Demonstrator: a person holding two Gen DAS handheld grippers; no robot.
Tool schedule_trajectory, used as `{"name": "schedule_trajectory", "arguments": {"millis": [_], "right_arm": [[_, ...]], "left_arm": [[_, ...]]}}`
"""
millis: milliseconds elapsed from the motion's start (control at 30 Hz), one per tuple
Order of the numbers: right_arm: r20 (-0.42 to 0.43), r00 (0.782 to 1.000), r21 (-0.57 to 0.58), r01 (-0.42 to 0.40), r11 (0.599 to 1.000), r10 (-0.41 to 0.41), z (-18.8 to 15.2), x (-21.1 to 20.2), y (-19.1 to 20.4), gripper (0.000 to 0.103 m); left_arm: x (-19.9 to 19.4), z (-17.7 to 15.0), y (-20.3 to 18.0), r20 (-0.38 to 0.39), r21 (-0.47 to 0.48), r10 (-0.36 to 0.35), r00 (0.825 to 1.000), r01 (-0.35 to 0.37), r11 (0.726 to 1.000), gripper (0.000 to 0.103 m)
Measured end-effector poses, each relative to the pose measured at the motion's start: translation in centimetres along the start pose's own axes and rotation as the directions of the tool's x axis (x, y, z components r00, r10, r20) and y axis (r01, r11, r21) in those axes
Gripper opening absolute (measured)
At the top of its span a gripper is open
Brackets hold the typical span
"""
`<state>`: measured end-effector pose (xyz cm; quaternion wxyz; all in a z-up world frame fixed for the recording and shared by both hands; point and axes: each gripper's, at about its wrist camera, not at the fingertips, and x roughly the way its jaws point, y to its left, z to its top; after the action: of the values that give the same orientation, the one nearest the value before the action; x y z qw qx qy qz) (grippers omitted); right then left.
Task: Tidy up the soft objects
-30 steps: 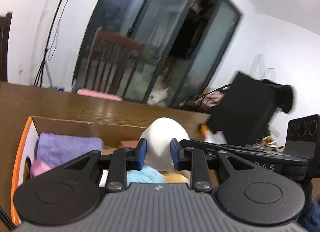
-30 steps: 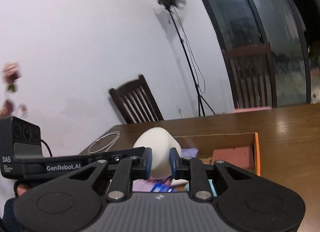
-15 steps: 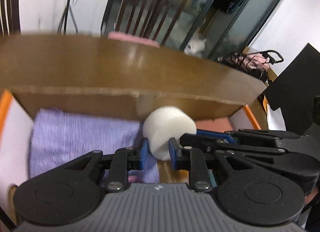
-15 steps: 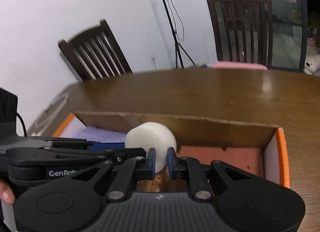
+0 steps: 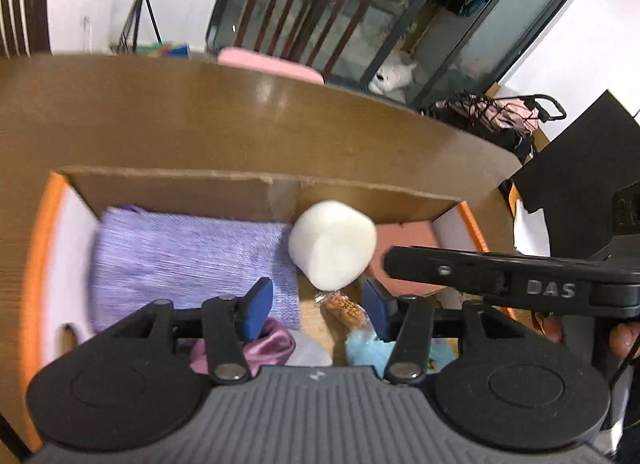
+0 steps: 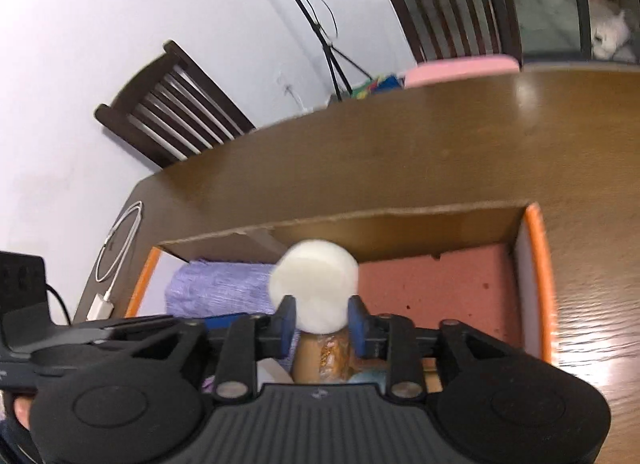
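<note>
A white foam cylinder point(image 5: 332, 250) point(image 6: 314, 288) hangs, blurred, over the open cardboard box point(image 5: 180, 176) point(image 6: 536, 264) with orange edges. My left gripper point(image 5: 318, 304) is open, its jaws opening, and the cylinder lies just beyond its blue pads, clear of them. My right gripper point(image 6: 322, 322) has its jaws opening too; the cylinder's lower end sits between its pads with no squeeze visible. In the box lie a folded purple towel point(image 5: 180, 260) point(image 6: 216, 288), a pink sponge point(image 6: 432, 292), and a snack packet point(image 5: 346, 310) below the cylinder.
The box stands on a brown wooden table point(image 6: 400, 152). A pink satin cloth point(image 5: 268, 344) and a light blue item point(image 5: 368, 348) lie at the box's near end. A white cable point(image 6: 120, 240) lies on the table's left. Dark wooden chairs point(image 6: 168, 112) stand behind.
Both grippers carried the cylinder forward and down over the box and tilted downward. Both pairs of jaws, earlier pinching the foam, have spread apart, and the foam has regained its round shape.
</note>
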<state>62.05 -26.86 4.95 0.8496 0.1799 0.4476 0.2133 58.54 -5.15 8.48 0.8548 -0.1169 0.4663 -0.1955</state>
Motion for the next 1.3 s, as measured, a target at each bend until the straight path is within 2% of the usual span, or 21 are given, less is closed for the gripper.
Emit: {"name": "schedule_trajectory", "arguments": {"millis": [100,167,267,367,500,600,633,733,800,867,900,933,967,1067,1167,1233,1300], "right_arm": [[0.041,0.999,-0.038,0.006,0.999,-0.004,-0.2,-3.2,1.9,0.041],[0.069,0.998,-0.070,0.018,0.997,-0.013,-0.4,-5.7,3.2,0.045],[0.114,0.992,-0.127,0.061,0.990,-0.046,-1.0,-10.0,4.5,0.054],[0.162,0.984,-0.147,0.102,0.984,-0.078,-2.1,-14.0,5.3,0.057],[0.214,0.966,-0.161,0.178,0.971,-0.141,-4.5,-17.6,6.1,0.068],[0.253,0.952,-0.167,0.218,0.962,-0.172,-6.9,-19.5,6.4,0.073],[0.270,0.947,-0.167,0.222,0.961,-0.172,-7.9,-20.0,6.4,0.078],[0.356,0.919,-0.166,0.242,0.956,-0.171,-11.3,-21.6,6.4,0.087],[0.424,0.885,-0.174,0.287,0.942,-0.191,-13.9,-22.3,6.3,0.089],[0.491,0.848,-0.187,0.328,0.926,-0.201,-16.7,-22.8,6.3,0.091],[0.522,0.829,-0.195,0.343,0.919,-0.199,-18.2,-22.9,6.4,0.091],[0.548,0.814,-0.202,0.355,0.913,-0.195,-19.7,-23.0,6.5,0.091],[0.570,0.799,-0.209,0.364,0.908,-0.189,-21.3,-23.1,6.6,0.091],[0.621,0.763,-0.219,0.388,0.895,-0.179,-26.1,-23.0,6.9,0.091],[0.644,0.748,-0.221,0.387,0.895,-0.164,-30.9,-23.3,7.6,0.092],[0.649,0.746,-0.227,0.378,0.897,-0.150,-34.8,-23.9,7.8,0.096],[0.678,0.725,-0.243,0.375,0.895,-0.120,-38.9,-24.0,8.2,0.102]], "left_arm": [[-3.8,-0.2,-0.7,0.054,0.016,0.028,0.998,-0.029,0.999,0.054],[-6.7,-0.6,-1.5,0.096,0.042,0.044,0.994,-0.048,0.998,0.060],[-10.6,-1.7,-2.9,0.164,0.089,0.078,0.983,-0.093,0.992,0.068],[-13.7,-3.3,-3.9,0.211,0.102,0.103,0.972,-0.127,0.987,0.075],[-16.6,-5.6,-5.4,0.254,0.116,0.107,0.961,-0.140,0.983,0.084],[-18.1,-7.9,-6.8,0.295,0.157,0.141,0.945,-0.194,0.969,0.088],[-18.5,-8.8,-7.2,0.312,0.165,0.157,0.937,-0.216,0.962,0.089],[-19.8,-12.3,-7.7,0.394,0.170,0.195,0.898,-0.280,0.945,0.092],[-20.8,-15.3,-7.7,0.475,0.156,0.209,0.855,-0.315,0.936,0.097],[-21.7,-18.3,-7.8,0.567,0.136,0.215,0.795,-0.348,0.928,0.103],[-22.2,-20.0,-7.7,0.613,0.130,0.218,0.760,-0.369,0.920,0.103],[-22.3,-21.6,-7.8,0.643,0.126,0.227,0.731,-0.394,0.910,0.103],[-22.3,-23.1,-7.9,0.656,0.124,0.240,0.715,-0.416,0.901,0.103],[-23.0,-27.5,-7.8,0.681,0.107,0.242,0.692,-0.420,0.901,0.103],[-23.8,-32.5,-7.2,0.696,0.080,0.233,0.679,-0.395,0.915,0.103],[-24.1,-36.3,-6.8,0.704,0.098,0.205,0.680,-0.378,0.921,0.103],[-24.2,-39.7,-6.6,0.723,0.085,0.222,0.654,-0.404,0.911,0.103]]}}
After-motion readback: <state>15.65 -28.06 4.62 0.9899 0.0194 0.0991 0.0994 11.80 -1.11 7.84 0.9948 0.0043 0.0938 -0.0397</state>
